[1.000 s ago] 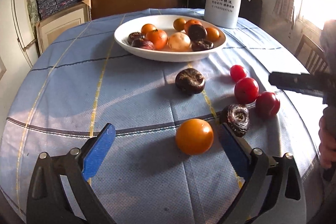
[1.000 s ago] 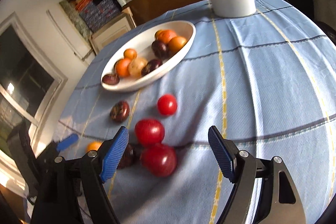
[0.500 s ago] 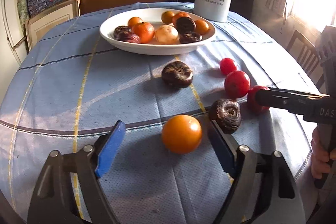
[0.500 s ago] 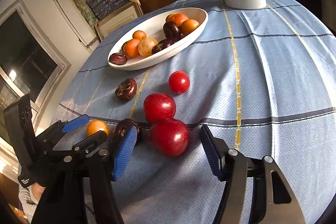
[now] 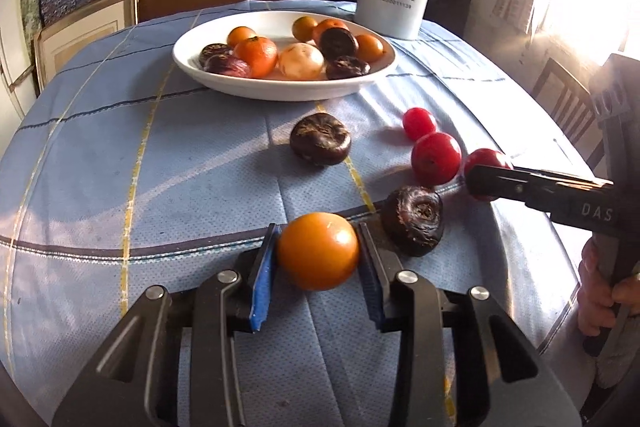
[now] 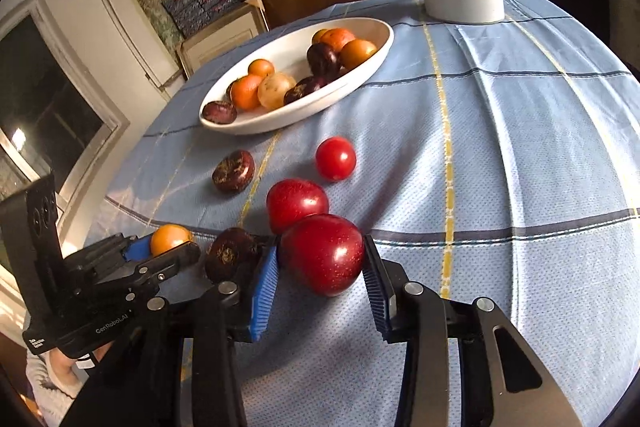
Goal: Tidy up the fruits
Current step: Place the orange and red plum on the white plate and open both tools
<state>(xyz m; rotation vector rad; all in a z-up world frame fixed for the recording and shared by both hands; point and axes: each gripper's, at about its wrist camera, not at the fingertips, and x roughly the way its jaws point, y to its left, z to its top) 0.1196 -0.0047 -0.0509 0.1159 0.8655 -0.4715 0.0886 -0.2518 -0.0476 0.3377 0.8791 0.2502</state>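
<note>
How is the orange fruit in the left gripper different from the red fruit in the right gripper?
Colour: the orange fruit is plain orange, while the red fruit is dark red with fine pale speckles. Neighbours: the orange fruit lies apart from the dark brown fruit, while the red fruit touches a second red fruit. Both are round, glossy, resting on the blue tablecloth and gripped between blue pads.

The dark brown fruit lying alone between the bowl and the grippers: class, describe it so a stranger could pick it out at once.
Start at the white bowl of fruit on the blue tablecloth. Just in front of its near rim lies the dark brown fruit. Unlike the other dark fruit beside the gripped orange, it touches nothing.
</note>
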